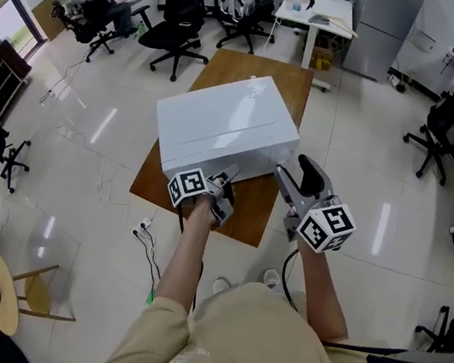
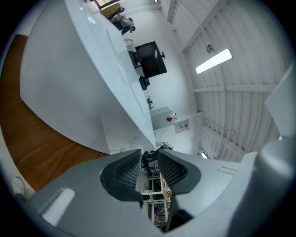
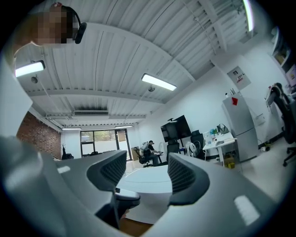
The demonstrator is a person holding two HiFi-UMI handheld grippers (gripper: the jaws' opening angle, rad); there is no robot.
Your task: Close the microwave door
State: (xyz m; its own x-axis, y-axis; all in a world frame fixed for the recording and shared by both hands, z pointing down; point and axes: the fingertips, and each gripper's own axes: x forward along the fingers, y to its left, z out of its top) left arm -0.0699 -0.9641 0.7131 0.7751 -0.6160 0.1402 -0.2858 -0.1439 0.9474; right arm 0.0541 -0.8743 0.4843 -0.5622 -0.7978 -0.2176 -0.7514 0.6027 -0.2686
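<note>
Microwave, white and box-shaped (image 1: 227,129), sits on the brown wooden worktop (image 1: 248,212) with its door seemingly near shut, so the left gripper (image 1: 229,178), fingers clenched empty at its near-left corner, should press it home; right gripper (image 1: 297,173) fingers released.

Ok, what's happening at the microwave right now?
A person stands at the white microwave on the wooden table, with a hand-held gripper in each hand. The left hand-held gripper, nearly shut, is by its front left corner. The right hand-held gripper, jaws apart, is near the front right. Both are empty. No door sticks out.
</note>
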